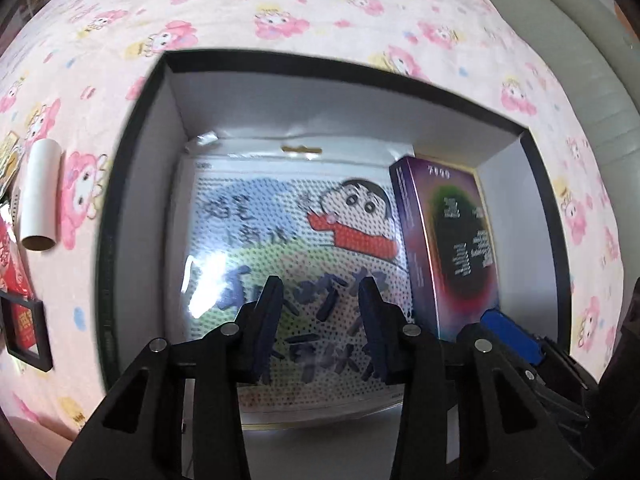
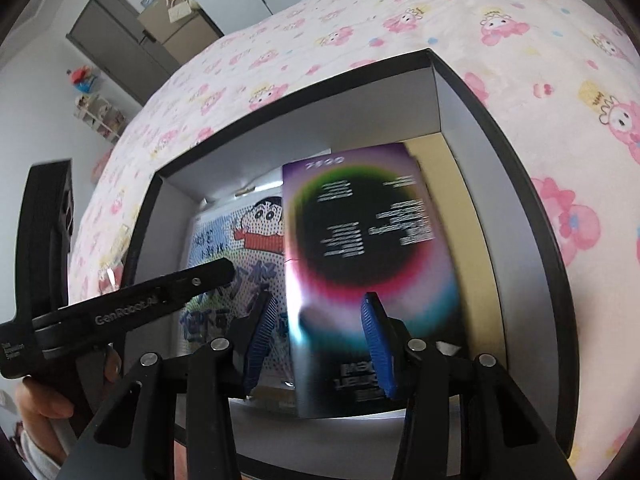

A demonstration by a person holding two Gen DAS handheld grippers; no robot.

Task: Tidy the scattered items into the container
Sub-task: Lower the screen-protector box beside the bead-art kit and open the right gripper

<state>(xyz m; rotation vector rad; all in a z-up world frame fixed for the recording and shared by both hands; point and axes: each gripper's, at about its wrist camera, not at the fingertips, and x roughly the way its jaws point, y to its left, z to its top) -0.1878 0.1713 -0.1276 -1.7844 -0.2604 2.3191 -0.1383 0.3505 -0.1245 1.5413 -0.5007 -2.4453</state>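
Note:
A black container with pale inner walls (image 1: 148, 200) (image 2: 464, 168) sits on a pink cartoon-print blanket. Inside it, a flat plastic packet printed with a cartoon boy (image 1: 280, 232) (image 2: 228, 248) lies on the bottom. Beside the packet, at the container's right side, is a purple box with a dark oval (image 1: 448, 240) (image 2: 360, 232). My left gripper (image 1: 320, 320) hangs open over the packet with nothing between its fingers. My right gripper (image 2: 318, 336) is open just above the near end of the purple box, its blue pads (image 2: 376, 340) apart and not clamping it.
On the blanket left of the container lie a cardboard tube (image 1: 40, 196), a red packet (image 1: 16, 276) and a black frame (image 1: 28, 340). A hand (image 2: 40, 400) holds the left gripper's handle (image 2: 120, 312). A grey cabinet (image 2: 132, 36) and shelves stand beyond the bed.

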